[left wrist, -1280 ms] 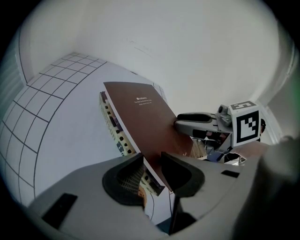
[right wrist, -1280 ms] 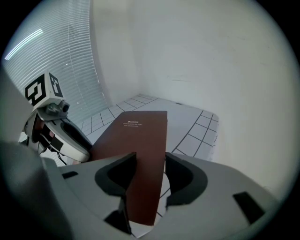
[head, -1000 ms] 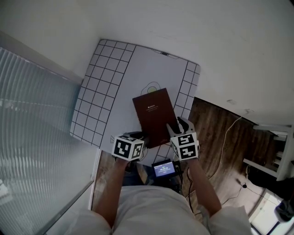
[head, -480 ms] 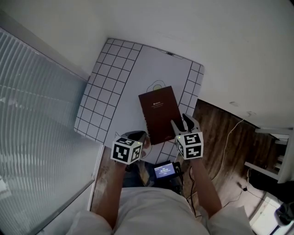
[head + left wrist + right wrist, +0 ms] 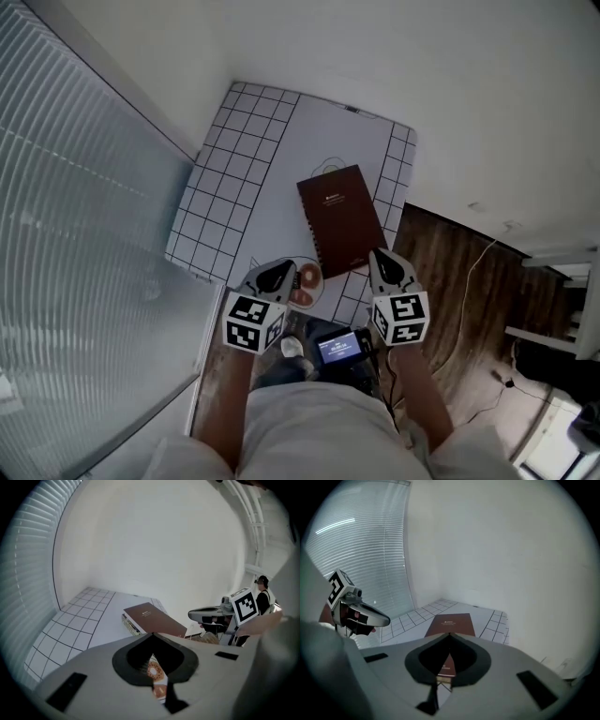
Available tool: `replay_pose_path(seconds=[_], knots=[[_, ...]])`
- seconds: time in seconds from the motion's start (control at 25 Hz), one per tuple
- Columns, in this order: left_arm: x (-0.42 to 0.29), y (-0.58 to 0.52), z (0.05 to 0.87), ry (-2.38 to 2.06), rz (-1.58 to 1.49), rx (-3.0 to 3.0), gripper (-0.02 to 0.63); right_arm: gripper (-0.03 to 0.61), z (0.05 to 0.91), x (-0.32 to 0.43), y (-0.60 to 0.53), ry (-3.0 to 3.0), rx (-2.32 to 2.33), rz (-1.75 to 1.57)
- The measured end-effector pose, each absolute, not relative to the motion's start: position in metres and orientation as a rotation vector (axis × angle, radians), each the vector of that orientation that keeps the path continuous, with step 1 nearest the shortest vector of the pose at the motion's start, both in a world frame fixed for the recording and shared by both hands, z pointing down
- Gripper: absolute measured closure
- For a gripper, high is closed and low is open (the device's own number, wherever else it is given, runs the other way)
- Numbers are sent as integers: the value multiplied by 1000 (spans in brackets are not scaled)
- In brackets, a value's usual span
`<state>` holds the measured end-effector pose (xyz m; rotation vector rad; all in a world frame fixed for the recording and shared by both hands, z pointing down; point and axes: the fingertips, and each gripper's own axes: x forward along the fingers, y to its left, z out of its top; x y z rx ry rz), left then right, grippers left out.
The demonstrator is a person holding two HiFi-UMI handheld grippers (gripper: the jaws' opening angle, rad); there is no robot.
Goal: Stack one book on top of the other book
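The brown book (image 5: 342,220) lies flat on the white, grid-edged mat (image 5: 234,187) that covers the surface, right of the mat's middle. One short end points towards the person. In the left gripper view a pale, striped edge (image 5: 127,622) shows under its cover on the long side. Whether that is the second book or only pages cannot be told.

The left tongs (image 5: 284,269) are held above the near edge of the mat, clear of the book and to its left. They are pressed together with nothing gripped. Through the hollow behind their tips, a doughnut-patterned patch (image 5: 153,671) shows below. The head view places that patch (image 5: 306,279) just beside the tongs at the mat's near edge, and what it belongs to is unclear.

The right tongs (image 5: 382,258) hang just off the book's near right corner, above the mat's edge. They too are closed on nothing and aim along the book (image 5: 451,623).

Each gripper appears in the other's view, with its marker cube (image 5: 245,605) (image 5: 337,588) showing. Slatted blinds (image 5: 84,206) run down the left, and a wooden floor (image 5: 450,281) lies to the right of the surface
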<state>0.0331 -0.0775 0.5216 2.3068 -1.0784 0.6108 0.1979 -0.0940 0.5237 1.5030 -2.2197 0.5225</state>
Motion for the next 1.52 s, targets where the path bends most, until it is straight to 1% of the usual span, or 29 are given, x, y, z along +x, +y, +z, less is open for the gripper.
replay_pose_path(seconds=[0.28,0.52,0.68,0.84,0.92,1.08,1.24,1.52], knots=[[-5,-14,466,-1160,463,2463,604,572,470,163,-11,-2331,1644,510],[-42,36,392,-1276,261,2564,606,572,400,131,58,-2421,1754,425],[-61,56,354,-1358,139,2625,606,572,376,129,85,-2404,1866,351],[-76,72,334,-1387,-3,2622,606,572,352,131,104,-2421,1941,330],[-85,80,323,-1399,-60,2604,606,572,337,129,112,-2430,1949,266],[-92,75,313,-1503,-2,2648,606,572,321,129,111,-2406,1950,131],[-90,73,310,-1493,70,2695,606,572,321,134,107,-2390,1973,139],[-101,69,328,-1487,100,2636,606,572,333,147,103,-2368,1997,167]])
